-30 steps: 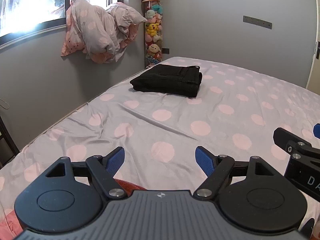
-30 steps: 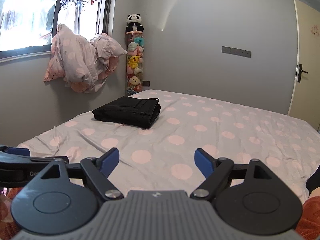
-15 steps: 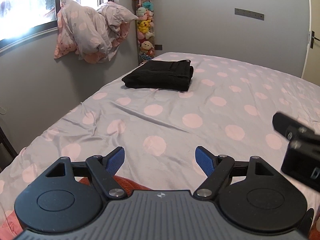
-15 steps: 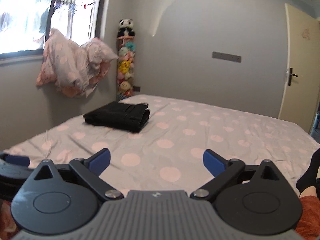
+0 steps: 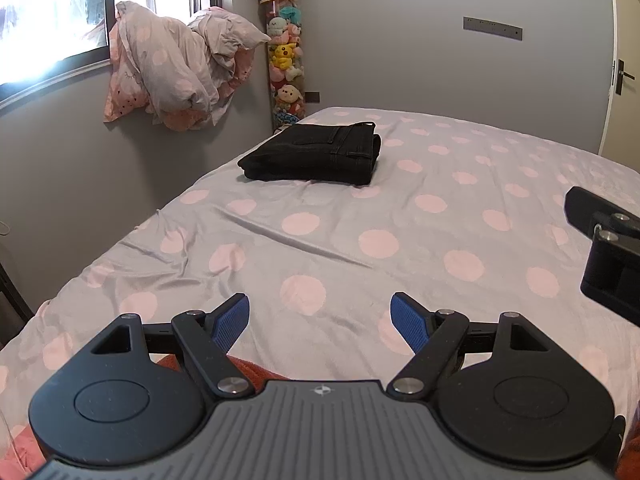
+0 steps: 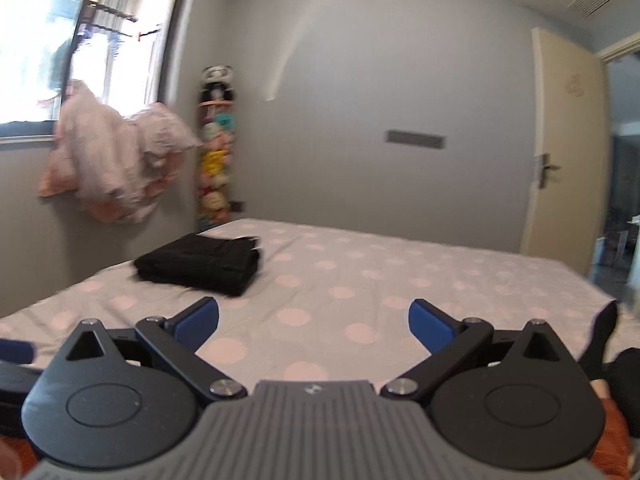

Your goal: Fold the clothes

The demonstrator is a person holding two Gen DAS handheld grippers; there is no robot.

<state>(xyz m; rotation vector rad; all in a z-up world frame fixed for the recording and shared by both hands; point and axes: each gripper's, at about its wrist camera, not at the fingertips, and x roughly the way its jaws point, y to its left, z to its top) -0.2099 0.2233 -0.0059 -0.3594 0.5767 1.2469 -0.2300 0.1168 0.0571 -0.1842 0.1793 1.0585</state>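
The folded black trousers [image 5: 316,154] lay far up the bed [image 5: 460,216] at about eleven o'clock from both empty, wide-spread claws, left claw [image 5: 320,322] nearer, right claw [image 6: 314,326] having just opened wider.

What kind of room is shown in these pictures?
Most likely a bedroom: a bed with a polka-dot sheet, a bundle of matching bedding at the window, and a tall column of plush toys in the corner.

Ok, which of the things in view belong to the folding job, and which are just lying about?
Job:
folded black trousers on the bed
left gripper and right gripper, both open, nothing between them

Lying about:
bundled bedding at the window
plush toy column
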